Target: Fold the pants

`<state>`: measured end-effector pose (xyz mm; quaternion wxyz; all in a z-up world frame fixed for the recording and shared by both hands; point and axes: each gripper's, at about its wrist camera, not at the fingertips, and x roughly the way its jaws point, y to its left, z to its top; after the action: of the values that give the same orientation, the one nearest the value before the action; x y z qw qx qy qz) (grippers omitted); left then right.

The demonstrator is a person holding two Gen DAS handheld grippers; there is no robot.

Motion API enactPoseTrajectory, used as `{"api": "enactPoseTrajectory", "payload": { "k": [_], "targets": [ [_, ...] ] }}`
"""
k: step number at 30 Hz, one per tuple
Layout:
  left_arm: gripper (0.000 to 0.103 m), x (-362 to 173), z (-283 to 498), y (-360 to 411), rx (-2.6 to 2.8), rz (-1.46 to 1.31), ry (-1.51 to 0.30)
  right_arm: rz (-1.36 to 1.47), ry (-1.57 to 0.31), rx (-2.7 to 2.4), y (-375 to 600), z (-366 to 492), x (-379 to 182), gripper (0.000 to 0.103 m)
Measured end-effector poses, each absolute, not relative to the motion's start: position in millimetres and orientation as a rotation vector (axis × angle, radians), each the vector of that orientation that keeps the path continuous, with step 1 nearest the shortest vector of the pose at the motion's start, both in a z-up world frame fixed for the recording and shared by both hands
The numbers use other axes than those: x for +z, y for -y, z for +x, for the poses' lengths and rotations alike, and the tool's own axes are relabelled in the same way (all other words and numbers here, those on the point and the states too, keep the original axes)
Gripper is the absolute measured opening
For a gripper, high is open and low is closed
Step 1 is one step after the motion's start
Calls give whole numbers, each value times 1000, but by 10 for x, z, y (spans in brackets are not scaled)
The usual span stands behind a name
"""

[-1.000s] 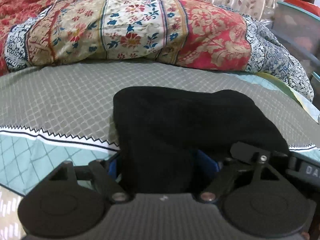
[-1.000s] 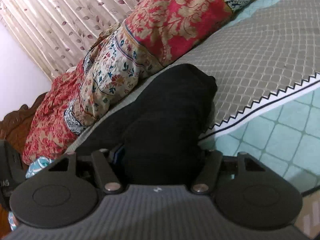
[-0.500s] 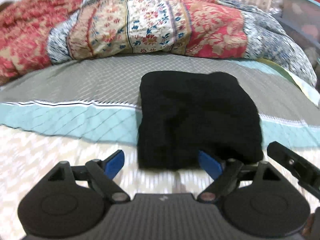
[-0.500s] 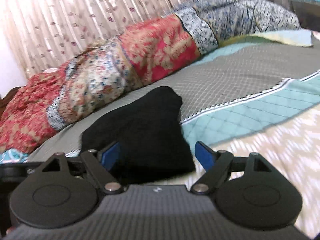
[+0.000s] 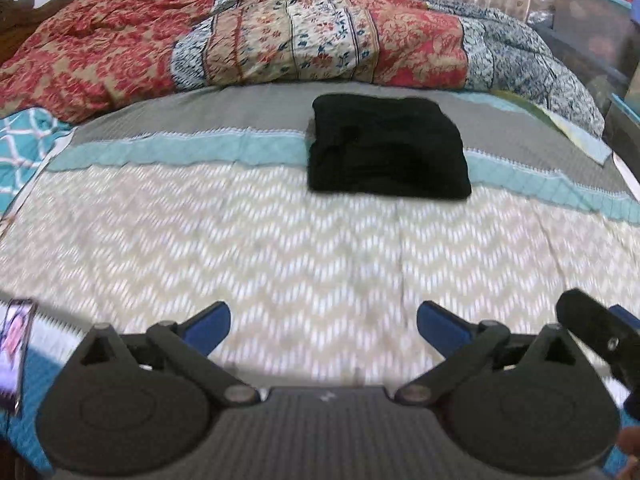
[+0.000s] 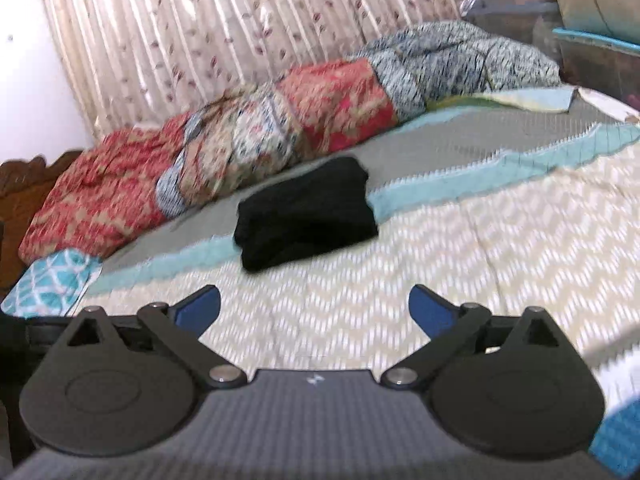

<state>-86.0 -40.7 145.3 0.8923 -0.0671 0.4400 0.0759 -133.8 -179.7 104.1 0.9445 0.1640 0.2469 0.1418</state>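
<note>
Item: pants (image 5: 386, 154) — black, soft cloth, folded into a compact, roughly square bundle.

Location: on the bed (image 5: 280, 264), lying across the teal stripe where the grey band meets the pale zigzag part of the cover; near the patterned quilt (image 5: 280, 40) heaped along the far side, not touching it. Well apart from both grippers.

Condition: layers stacked, edges fairly even; the near edge shows a slight bulge and a seam between layers in the right view (image 6: 306, 214). No loose leg or waistband trails out, as far as the blur allows.

Left gripper (image 5: 323, 326): jaws spread wide, nothing between the blue pads (image 5: 210, 322); it hangs over the zigzag cover, short of the bundle.

Right gripper (image 6: 314, 308): likewise spread wide and empty, pointed toward the bundle from the side.

Step in hand: folding appears finished — both tools are off the cloth, so this reads as the release and back-off at the end.

Next move: probably none beyond a check. If the near edge needs tidying, a light press or a small tuck would do; a hard pinch could drag the top layer and undo the stack.

Other: a phone (image 5: 16, 350) at the left edge of the left view.
</note>
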Motion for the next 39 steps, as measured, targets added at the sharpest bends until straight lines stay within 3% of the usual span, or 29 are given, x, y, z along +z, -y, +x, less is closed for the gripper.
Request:
{"api": "enactPoseTrajectory", "payload": {
  "k": [16,39],
  "targets": [
    [103,1580,-1662,521,156,-51,-861,347,-541,310,1685,-1996,1121,103],
    [103,1648,-1864,467,203,-18,-850,351,-542,288,1709,-2207,1124,103]
  ]
}}
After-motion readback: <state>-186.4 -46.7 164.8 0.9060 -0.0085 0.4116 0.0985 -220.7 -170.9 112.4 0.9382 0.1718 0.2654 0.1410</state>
